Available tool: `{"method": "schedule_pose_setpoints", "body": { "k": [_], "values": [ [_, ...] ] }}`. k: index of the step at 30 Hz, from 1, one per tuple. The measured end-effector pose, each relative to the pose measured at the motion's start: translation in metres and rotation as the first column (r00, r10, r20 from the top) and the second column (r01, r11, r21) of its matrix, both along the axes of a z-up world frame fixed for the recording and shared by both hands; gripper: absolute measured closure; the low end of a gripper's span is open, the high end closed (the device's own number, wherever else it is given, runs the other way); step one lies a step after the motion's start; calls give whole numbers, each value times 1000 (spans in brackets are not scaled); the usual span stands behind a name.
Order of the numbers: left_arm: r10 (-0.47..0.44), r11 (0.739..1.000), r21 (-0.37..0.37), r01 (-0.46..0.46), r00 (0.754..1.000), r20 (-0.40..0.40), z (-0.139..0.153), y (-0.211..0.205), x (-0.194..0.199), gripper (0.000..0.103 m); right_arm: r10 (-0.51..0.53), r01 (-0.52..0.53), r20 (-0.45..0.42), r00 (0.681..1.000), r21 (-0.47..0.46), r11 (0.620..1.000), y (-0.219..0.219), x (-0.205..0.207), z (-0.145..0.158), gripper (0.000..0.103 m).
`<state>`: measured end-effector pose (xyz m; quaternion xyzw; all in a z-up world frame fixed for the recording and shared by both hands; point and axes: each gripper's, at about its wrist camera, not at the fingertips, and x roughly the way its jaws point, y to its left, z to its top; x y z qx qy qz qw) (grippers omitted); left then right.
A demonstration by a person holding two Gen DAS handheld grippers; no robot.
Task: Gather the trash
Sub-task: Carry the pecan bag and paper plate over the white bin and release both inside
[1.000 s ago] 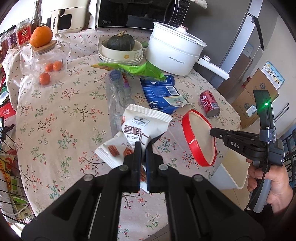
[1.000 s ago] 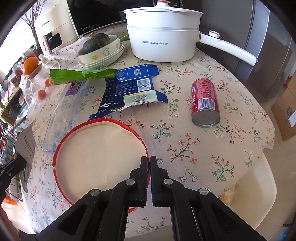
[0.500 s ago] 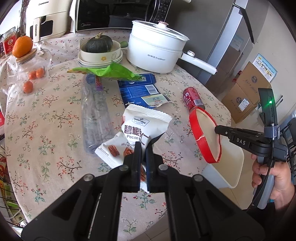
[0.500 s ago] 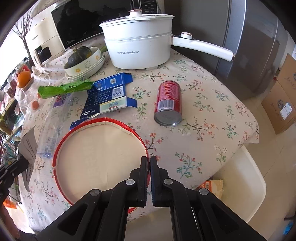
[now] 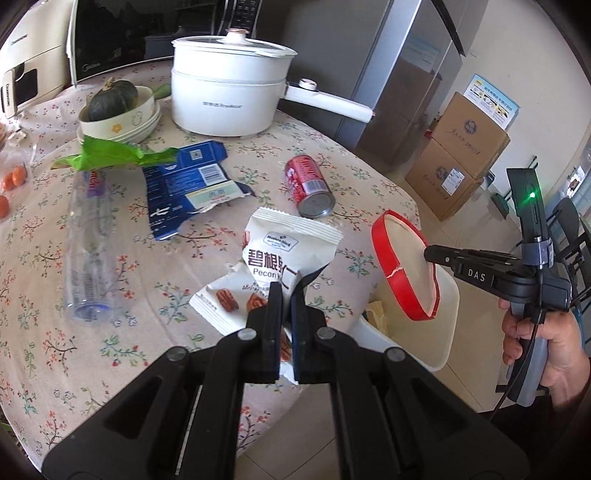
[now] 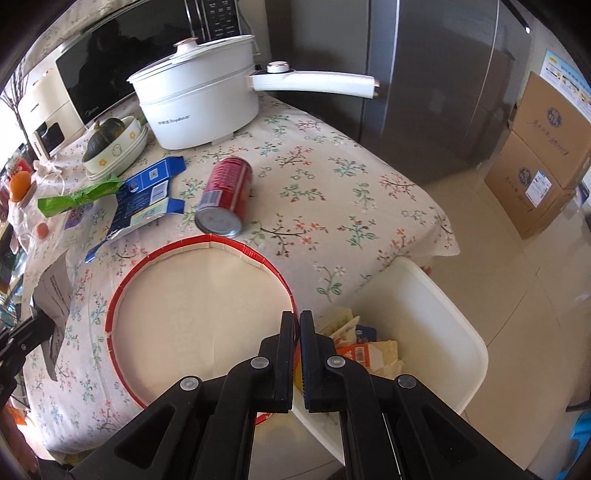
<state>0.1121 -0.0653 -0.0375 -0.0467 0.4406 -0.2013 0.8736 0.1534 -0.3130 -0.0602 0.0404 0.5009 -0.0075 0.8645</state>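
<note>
One white electric pot (image 5: pixel 229 92), one red can (image 5: pixel 309 181), one clear plastic bottle (image 5: pixel 86 243), one flattened blue carton (image 5: pixel 188 184), one green wrapper (image 5: pixel 110 155), one pecan packet (image 5: pixel 273 258), one red-rimmed lid (image 6: pixel 199 321), one white bin (image 6: pixel 436 332), two stacked cardboard boxes (image 5: pixel 458 155).

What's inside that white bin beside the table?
The white bin holds crumpled paper and cardboard scraps. The right gripper covers whatever lies deeper.

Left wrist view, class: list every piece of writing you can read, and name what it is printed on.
"Pecan": white snack packet held in the left gripper.
"DAS": right gripper.
"Royalstar": white pot, small.
"Midea": microwave, faint.
Blue carton, red can, cardboard boxes: print too small to read.
</note>
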Motion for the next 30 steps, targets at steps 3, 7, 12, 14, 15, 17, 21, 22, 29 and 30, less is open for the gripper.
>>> {"method": "schedule_pose_setpoints", "body": {
  "k": [3,7,12,14,15,17,21,22,29,30],
  "values": [
    [-41,999,3,41,999,0,-4,-21,-1,98,-33,33,-12,999,-8,999,-23,-7,-5,99],
    [-93,996,11,93,996,-5,-12,-47,-5,98,-81,81,-32,996,-19,997,-55,-17,-14,99],
    [-168,986,17,168,986,-7,-19,-79,-11,98,-142,139,-68,988,-40,989,-91,-28,-29,99],
    [-194,981,20,194,981,-7,-21,-90,-13,98,-165,161,-81,983,-50,986,-103,-32,-35,99],
    [-205,979,19,205,979,-8,-22,-95,-14,98,-174,169,-89,981,-55,984,-108,-33,-38,99],
    [-229,973,19,229,973,-6,-24,-106,-17,98,-190,184,-98,977,-64,981,-117,-35,-43,99],
    [-273,962,24,273,962,-2,-29,-126,-21,98,-208,201,-110,972,-68,977,-128,-39,-48,98],
    [-284,959,26,283,959,-2,-30,-131,-21,98,-209,202,-110,972,-70,977,-129,-39,-48,98],
    [-331,943,29,331,944,-1,-40,-162,-19,98,-214,206,-91,973,-88,975,-136,-46,-43,98],
    [-336,941,29,336,942,-2,-43,-166,-18,98,-217,209,-89,972,-87,974,-138,-47,-42,98]
  ]
}}
